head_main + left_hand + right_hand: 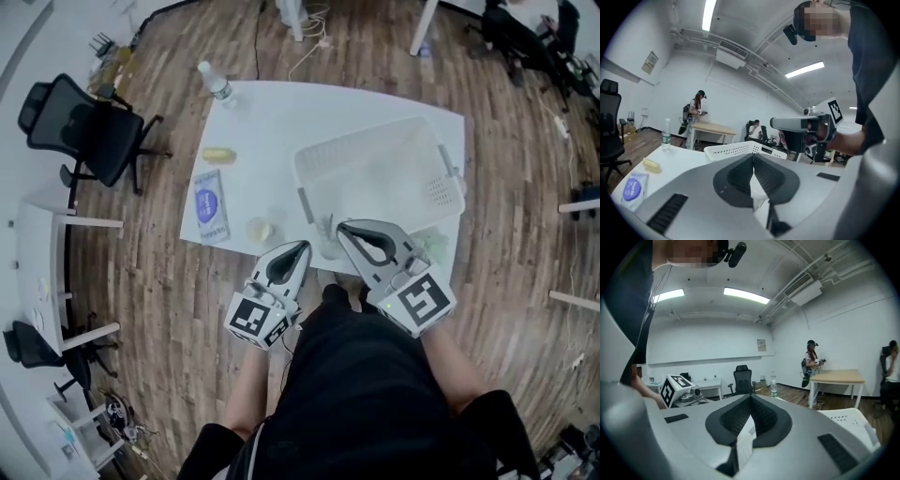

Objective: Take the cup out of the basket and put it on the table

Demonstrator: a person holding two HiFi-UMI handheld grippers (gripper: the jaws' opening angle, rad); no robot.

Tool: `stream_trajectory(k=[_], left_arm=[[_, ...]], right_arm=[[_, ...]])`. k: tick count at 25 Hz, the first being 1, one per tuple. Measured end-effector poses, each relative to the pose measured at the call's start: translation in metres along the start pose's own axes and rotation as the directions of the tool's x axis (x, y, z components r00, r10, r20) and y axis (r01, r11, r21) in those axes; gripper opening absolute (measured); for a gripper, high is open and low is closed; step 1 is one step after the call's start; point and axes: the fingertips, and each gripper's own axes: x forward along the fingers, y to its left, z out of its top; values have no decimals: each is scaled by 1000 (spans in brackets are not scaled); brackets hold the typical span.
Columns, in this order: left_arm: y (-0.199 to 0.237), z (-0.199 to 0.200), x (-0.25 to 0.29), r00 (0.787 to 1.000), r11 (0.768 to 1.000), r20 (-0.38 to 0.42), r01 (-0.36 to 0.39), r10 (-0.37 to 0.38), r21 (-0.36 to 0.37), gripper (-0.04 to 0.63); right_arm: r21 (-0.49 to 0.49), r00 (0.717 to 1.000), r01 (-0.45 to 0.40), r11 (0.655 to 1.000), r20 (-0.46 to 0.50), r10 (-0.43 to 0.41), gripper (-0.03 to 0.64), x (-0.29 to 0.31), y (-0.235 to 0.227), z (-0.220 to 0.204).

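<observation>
Placement appears complete: the clear round cup (328,246) stands on the white surface (272,122) just beside the white perforated plastic basket (441,187), with my left claw (302,249) and right claw (347,231) both pressed together and empty; next, withdraw without touching it.

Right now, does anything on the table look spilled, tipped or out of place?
Nothing stands out. The basket sits flat on the table, the bottle stands upright, and no spill shows. The left gripper and right gripper are shut, holding nothing.
</observation>
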Motion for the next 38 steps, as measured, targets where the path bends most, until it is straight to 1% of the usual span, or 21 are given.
stream_trajectory(k=[5, 11, 14, 15, 17, 20, 21, 22, 24, 25, 26, 27, 29, 31, 32, 33, 34, 35, 36, 37, 38], left_arm=[[-24, 7, 32, 996, 995, -27, 83, -82, 48, 12], [-60, 4, 63, 981, 978, -92, 178, -168, 111, 11], [-63, -1, 76, 971, 958, -182, 192, -154, 212, 12], [-62, -4, 80, 963, 944, -227, 202, -144, 260, 12], [-60, -11, 91, 938, 902, -323, 244, -126, 356, 12], [-52, -14, 111, 897, 819, -432, 315, -92, 479, 14], [-49, -15, 117, 877, 787, -473, 352, -87, 507, 14], [-49, -19, 123, 849, 752, -522, 399, -86, 524, 14], [-48, -31, 134, 774, 677, -628, 507, -84, 533, 21], [-48, -40, 139, 725, 641, -683, 564, -83, 521, 37], [-48, -50, 143, 671, 607, -737, 620, -83, 496, 85], [-47, -61, 146, 612, 577, -787, 673, -83, 462, 123], [-45, -83, 151, 483, 518, -873, 766, -75, 379, 143], [-41, -107, 153, 341, 460, -939, 841, -45, 284, 178], [-39, -119, 152, 266, 437, -964, 870, -25, 228, 200], [-37, -132, 151, 191, 422, -982, 891, -8, 170, 231], [-35, -144, 151, 126, 413, -992, 903, 8, 118, 261], [-33, -155, 154, 81, 408, -996, 909, 23, 83, 282], [-30, -165, 158, 51, 406, -998, 912, 37, 62, 288], [-27, -174, 160, 18, 413, -998, 910, 54, 38, 297], [-24, -184, 156, -39, 435, -997, 900, 73, -3, 301]], right_arm=[[4, 991, 111, 994, -73, -111, 25, -45, -27, -30], [16, 977, 167, 986, -137, -164, 25, -84, -43, -59], [31, 971, 195, 980, -147, -189, 25, -97, -50, -66], [36, 969, 204, 978, -150, -197, 25, -102, -53, -69], [53, 965, 223, 973, -154, -213, 25, -112, -57, -75], [74, 958, 254, 964, -154, -240, 25, -127, -64, -82], [78, 956, 264, 961, -156, -250, 25, -132, -66, -83], [82, 953, 275, 958, -157, -260, 25, -138, -68, -84], [99, 945, 303, 948, -157, -286, 25, -151, -73, -87], [111, 941, 319, 941, -156, -301, 25, -158, -76, -89], [125, 937, 335, 934, -153, -315, 25, -165, -78, -92], [138, 932, 350, 927, -150, -329, 25, -172, -81, -94], [159, 922, 379, 911, -146, -358, 25, -184, -86, -98], [173, 910, 409, 896, -152, -386, 25, -196, -91, -102], [177, 904, 421, 889, -156, -397, 25, -201, -94, -104], [181, 899, 432, 884, -162, -406, 25, -206, -95, -107], [185, 895, 441, 878, -170, -413, 25, -211, -96, -110], [189, 891, 448, 874, -179, -418, 25, -216, -96, -114], [193, 886, 456, 869, -187, -424, 25, -220, -97, -116], [196, 882, 465, 863, -190, -432, 25, -224, -97, -118], [200, 878, 473, 858, -191, -440, 25, -227, -97, -119]])
